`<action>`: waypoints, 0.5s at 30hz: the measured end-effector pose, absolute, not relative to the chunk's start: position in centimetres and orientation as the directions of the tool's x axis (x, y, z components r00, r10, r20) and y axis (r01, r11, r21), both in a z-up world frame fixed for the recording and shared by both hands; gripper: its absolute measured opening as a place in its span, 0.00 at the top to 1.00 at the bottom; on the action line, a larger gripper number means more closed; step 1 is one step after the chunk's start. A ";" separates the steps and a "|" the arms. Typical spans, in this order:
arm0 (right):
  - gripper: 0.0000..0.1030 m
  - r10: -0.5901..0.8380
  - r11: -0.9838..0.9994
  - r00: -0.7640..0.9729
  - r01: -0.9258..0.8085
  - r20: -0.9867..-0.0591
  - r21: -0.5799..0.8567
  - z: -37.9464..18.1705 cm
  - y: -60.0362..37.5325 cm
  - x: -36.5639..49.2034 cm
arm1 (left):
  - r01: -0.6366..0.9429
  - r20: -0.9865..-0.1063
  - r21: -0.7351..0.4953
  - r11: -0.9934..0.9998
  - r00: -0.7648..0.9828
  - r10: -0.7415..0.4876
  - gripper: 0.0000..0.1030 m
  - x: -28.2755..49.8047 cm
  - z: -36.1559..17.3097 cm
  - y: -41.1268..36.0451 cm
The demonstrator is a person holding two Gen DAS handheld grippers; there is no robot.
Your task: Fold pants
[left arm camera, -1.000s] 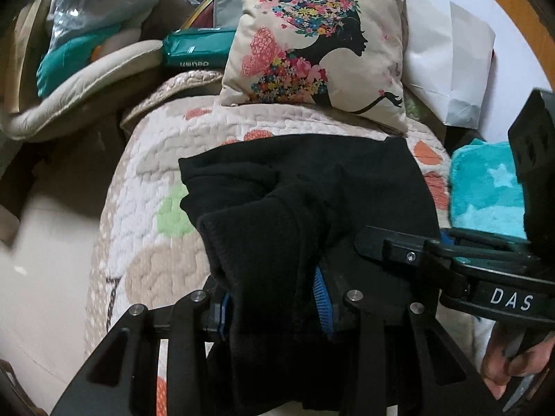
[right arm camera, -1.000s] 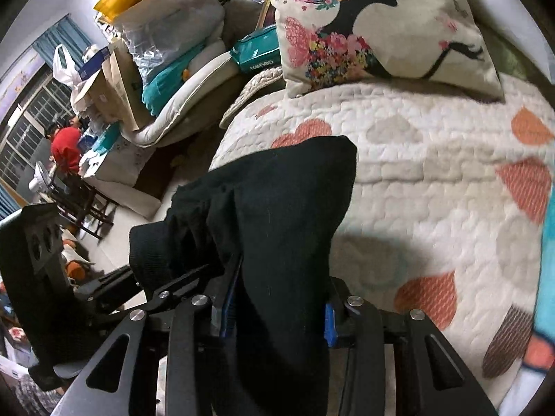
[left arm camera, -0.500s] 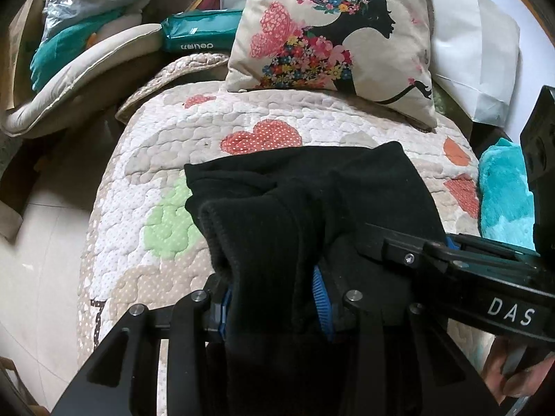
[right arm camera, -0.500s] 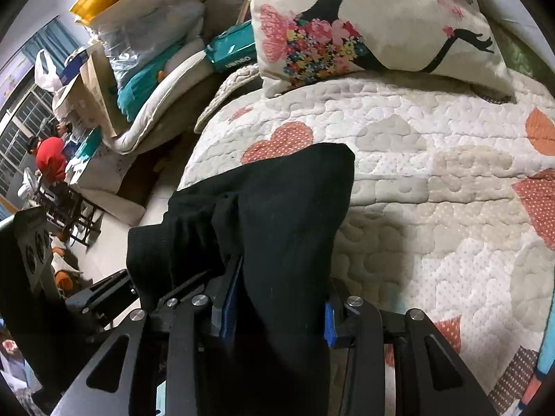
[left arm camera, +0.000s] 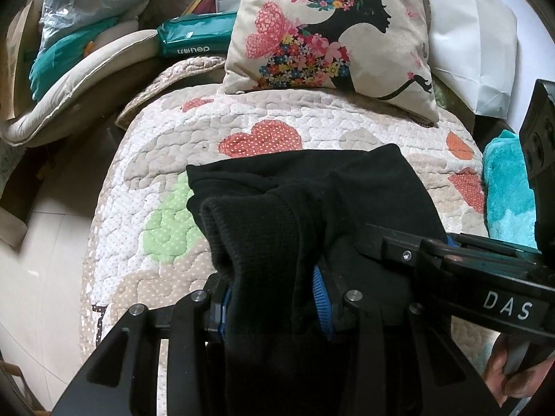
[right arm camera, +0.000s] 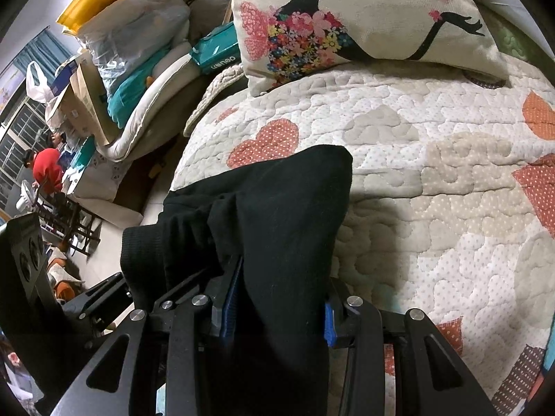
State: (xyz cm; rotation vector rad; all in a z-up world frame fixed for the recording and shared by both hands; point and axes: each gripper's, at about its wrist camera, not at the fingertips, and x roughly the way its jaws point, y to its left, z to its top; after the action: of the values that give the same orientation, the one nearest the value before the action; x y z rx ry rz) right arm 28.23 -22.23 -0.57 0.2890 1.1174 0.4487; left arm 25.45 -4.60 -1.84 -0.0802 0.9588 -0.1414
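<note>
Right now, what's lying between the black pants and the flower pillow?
Only bare quilt with a red heart patch; nothing rests between the pants and the pillow, seen in both wrist views.

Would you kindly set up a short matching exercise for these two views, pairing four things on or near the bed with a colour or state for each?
Things:
1. pants
2. cushion
3. quilt
4. towel

Descriptions:
A. turquoise and fluffy, at the bed's right edge
B. black, clamped in both the left hand-held gripper and the right hand-held gripper
C. printed with a woman's silhouette and flowers
D. cream, stitched with heart patches

Pairs: 1-B, 2-C, 3-D, 4-A
</note>
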 end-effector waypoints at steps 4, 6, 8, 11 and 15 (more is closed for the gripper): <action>0.59 0.485 0.874 0.372 -0.202 -0.791 0.441 -0.2 -22.2 28.0 | 0.081 -0.804 -0.127 0.989 0.575 -0.150 0.64 25.1 -1.6 -4.6; 0.59 0.489 0.872 0.376 -0.201 -0.787 0.445 0.0 -22.2 27.9 | 0.080 -0.801 -0.122 0.989 0.580 -0.146 0.64 24.9 -1.5 -4.7; 0.59 0.491 0.871 0.381 -0.199 -0.784 0.449 0.1 -22.3 27.7 | 0.080 -0.798 -0.118 0.990 0.586 -0.143 0.64 24.8 -1.3 -4.8; 0.59 0.493 0.870 0.388 -0.198 -0.779 0.452 0.4 -22.3 27.6 | 0.079 -0.795 -0.114 0.990 0.591 -0.138 0.64 24.6 -1.2 -4.8; 0.59 0.496 0.868 0.396 -0.200 -0.773 0.455 0.7 -22.2 27.5 | 0.076 -0.789 -0.103 0.992 0.601 -0.128 0.64 24.3 -0.8 -4.8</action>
State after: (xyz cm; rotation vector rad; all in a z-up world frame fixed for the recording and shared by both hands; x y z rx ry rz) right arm 27.48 -22.17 0.66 0.3102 1.0790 0.4504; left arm 24.30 -4.76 -0.78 -0.0613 0.9183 -0.1184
